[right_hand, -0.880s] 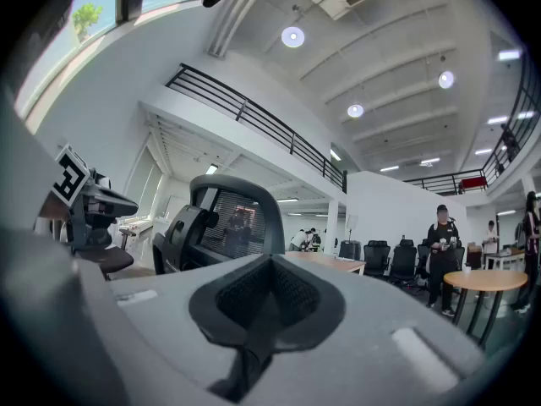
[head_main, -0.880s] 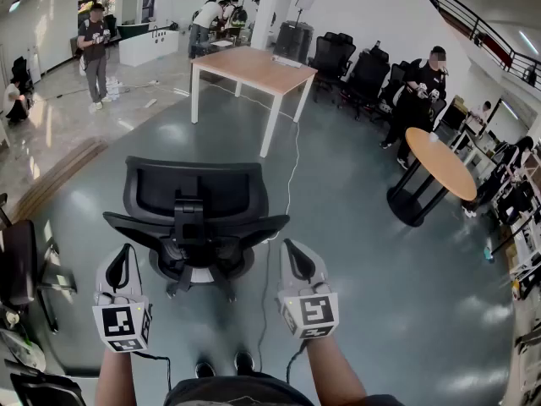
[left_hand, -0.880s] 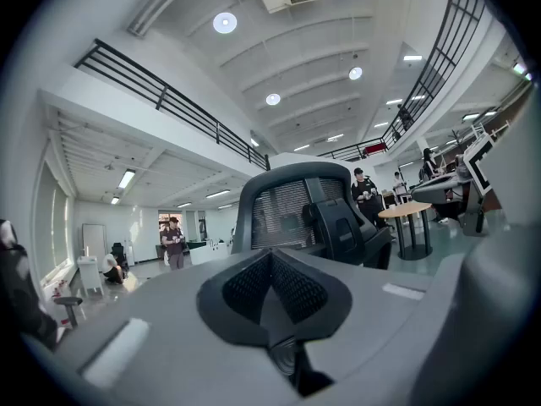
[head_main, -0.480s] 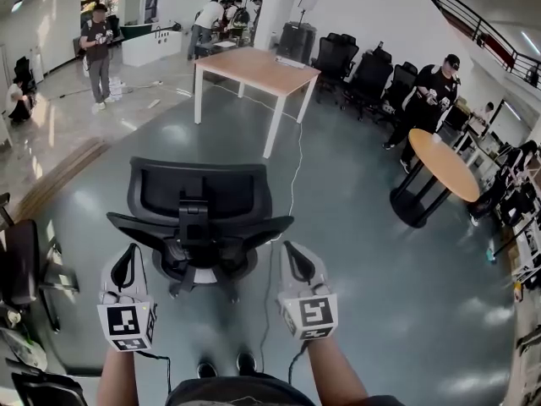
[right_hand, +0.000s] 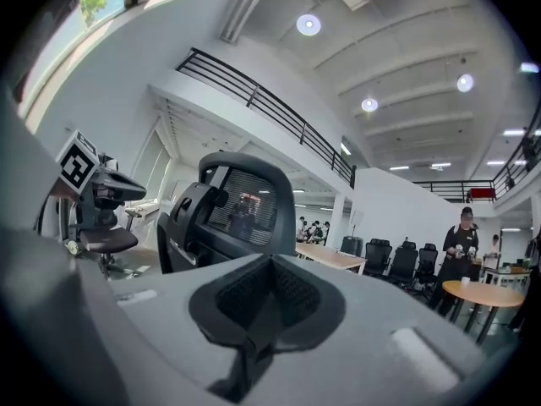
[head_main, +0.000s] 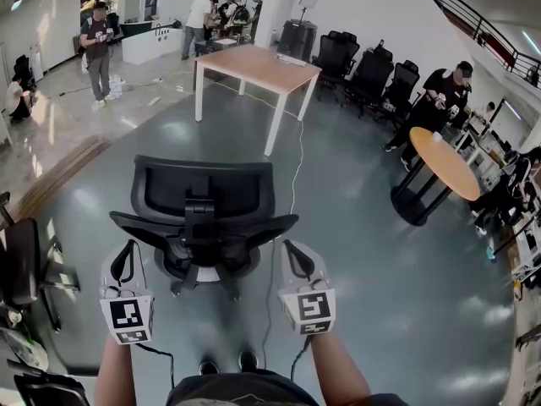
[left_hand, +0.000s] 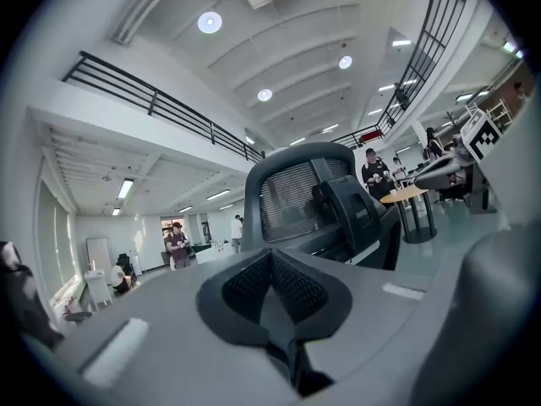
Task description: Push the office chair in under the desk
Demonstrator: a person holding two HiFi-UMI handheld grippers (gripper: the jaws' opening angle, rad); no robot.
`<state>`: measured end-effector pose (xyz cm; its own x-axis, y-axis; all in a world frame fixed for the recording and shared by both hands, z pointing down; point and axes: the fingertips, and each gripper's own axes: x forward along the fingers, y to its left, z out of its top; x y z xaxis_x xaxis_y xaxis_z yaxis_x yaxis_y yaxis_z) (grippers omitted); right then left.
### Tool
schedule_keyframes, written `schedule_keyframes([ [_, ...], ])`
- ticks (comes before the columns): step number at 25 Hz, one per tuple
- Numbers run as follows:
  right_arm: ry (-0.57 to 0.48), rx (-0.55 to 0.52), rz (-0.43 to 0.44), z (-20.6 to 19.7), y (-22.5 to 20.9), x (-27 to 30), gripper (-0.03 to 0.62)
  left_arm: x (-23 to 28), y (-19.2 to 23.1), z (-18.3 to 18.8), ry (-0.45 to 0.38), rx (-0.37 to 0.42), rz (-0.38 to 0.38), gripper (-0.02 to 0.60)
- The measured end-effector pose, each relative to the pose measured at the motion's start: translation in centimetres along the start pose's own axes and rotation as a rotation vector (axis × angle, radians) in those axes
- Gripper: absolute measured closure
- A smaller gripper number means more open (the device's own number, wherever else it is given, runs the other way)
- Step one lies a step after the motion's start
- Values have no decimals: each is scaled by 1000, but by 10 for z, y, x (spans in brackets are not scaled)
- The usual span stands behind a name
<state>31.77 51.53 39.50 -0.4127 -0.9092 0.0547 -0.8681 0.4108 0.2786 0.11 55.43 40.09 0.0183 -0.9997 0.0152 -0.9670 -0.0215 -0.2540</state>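
A black mesh-backed office chair [head_main: 203, 218] stands on the grey floor with its back towards me. The light wooden desk [head_main: 254, 66] with white legs stands well beyond it. My left gripper [head_main: 125, 256] is shut and empty, its tip just behind the chair's left armrest. My right gripper [head_main: 296, 256] is shut and empty too, just behind the right armrest. Whether either one touches the chair I cannot tell. The left gripper view has the left gripper [left_hand: 270, 265] before the chair [left_hand: 313, 201]. In the right gripper view the right gripper [right_hand: 270, 269] faces the chair [right_hand: 228, 205] and the desk [right_hand: 330, 256].
A round wooden table [head_main: 439, 163] on a black base stands at the right. A row of black chairs [head_main: 363, 70] lines the far wall. A cable [head_main: 292, 167] runs along the floor from the desk. Another chair [head_main: 21, 269] is at the left edge. Several people stand around.
The chair now sits slightly nearer and further right in the view, with both grippers still just behind it. The person in black at the right has walked further right.
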Motion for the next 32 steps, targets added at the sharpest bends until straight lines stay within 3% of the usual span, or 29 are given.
schedule_keyframes([
  [4, 0, -14, -22, -2, 2, 5, 602, 6, 4, 1, -14, -12, -20, 546],
  [11, 69, -126, -47, -5, 8, 9, 600, 14, 6, -5, -12, 44, -97, 506],
  [12, 79, -131, -51, -6, 8, 9, 590, 16, 7, -6, -10, 38, -105, 500],
  [13, 91, -139, -52, -8, 9, 9, 537, 16, 8, -8, -10, 35, -111, 497],
  [19, 128, -218, -58, -13, 13, 10, 498, 18, 6, -9, -20, 41, -148, 468],
  [27, 208, -399, -26, -35, 8, 39, 372, 44, -2, -21, 16, 218, -166, 325],
  [32, 257, -526, 16, -52, 8, 64, 313, 59, -2, -36, 46, 299, -158, 298],
])
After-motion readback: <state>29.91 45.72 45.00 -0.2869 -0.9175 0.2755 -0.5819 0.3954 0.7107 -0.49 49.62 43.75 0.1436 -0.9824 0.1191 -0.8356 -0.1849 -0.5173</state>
